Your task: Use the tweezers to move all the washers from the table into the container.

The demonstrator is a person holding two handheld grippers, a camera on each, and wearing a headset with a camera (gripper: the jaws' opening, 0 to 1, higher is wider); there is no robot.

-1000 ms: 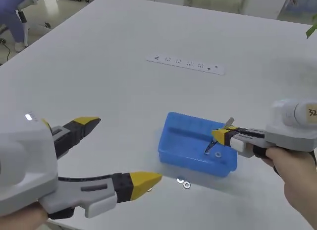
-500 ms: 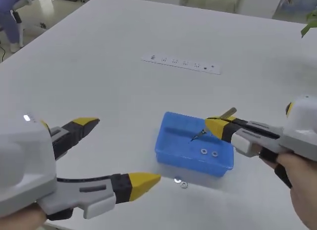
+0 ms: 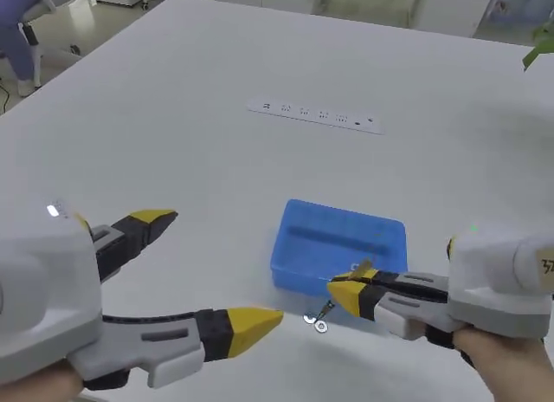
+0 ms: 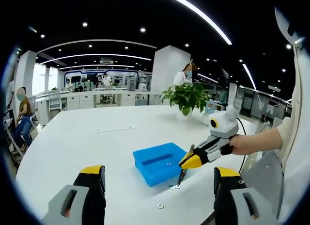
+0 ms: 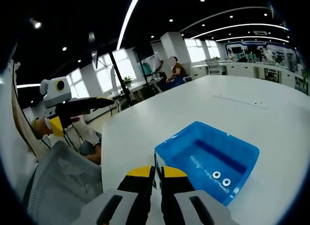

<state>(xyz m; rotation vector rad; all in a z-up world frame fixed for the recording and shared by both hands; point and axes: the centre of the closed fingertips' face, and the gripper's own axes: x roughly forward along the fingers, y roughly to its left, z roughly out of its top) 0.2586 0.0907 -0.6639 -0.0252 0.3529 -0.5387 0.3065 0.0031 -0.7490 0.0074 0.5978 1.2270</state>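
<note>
Left gripper hangs wide open, well left of the blue container. Two loose washers lie on the table just in front of its front wall. The tweezers point down at them, pinched in the closed right gripper. Two more washers sit inside the container.

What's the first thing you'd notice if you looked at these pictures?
The bright blue container jumps out, sitting on the white table with two washers inside it. Right beside its near wall, the right hand-held gripper pinches thin tweezers whose tip points down at loose washers on the table. The left hand-held gripper looms big at the lower left of the head view, jaws spread wide.
</note>
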